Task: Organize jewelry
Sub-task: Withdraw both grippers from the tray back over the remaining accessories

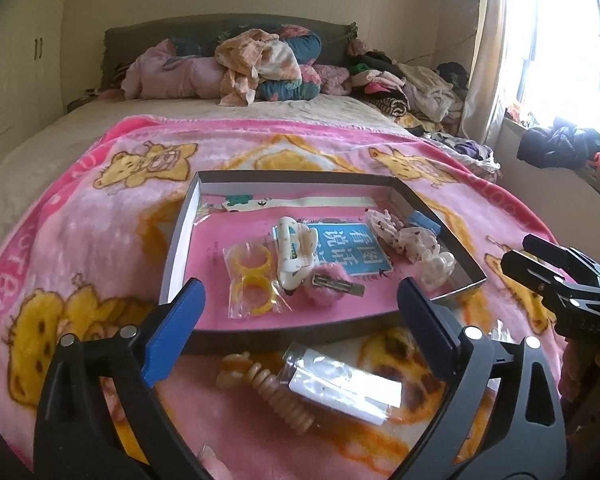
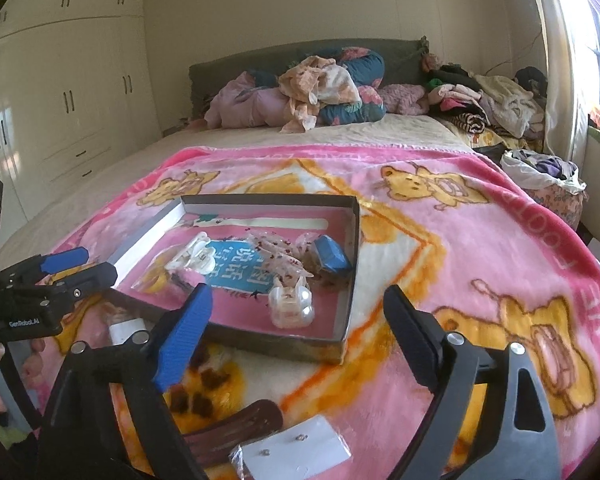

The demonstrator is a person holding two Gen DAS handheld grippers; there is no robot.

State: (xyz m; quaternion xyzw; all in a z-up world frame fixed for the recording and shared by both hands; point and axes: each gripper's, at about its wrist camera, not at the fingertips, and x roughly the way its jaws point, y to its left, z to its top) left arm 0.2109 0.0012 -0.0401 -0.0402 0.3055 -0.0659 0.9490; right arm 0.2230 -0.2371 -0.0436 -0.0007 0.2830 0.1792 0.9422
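A shallow box lid (image 1: 180, 236) sits on the pink bear blanket (image 1: 80, 232) across the bed, serving as a tray. Inside lie yellow rings in a clear bag (image 1: 254, 280), a white hair claw (image 1: 294, 256), a pink fluffy clip (image 1: 330, 282), a spotted scrunchie (image 1: 398, 236) and a clear claw clip (image 2: 292, 306). Nearer, outside the lid, rest a wooden bead bracelet (image 1: 276, 396) and a small clear packet (image 1: 340, 382); further right, a brown hair clip (image 2: 236, 428) touches an earring card (image 2: 296, 446). The left gripper (image 1: 300, 332) and right gripper (image 2: 296, 340) both gape wide, grasping nothing.
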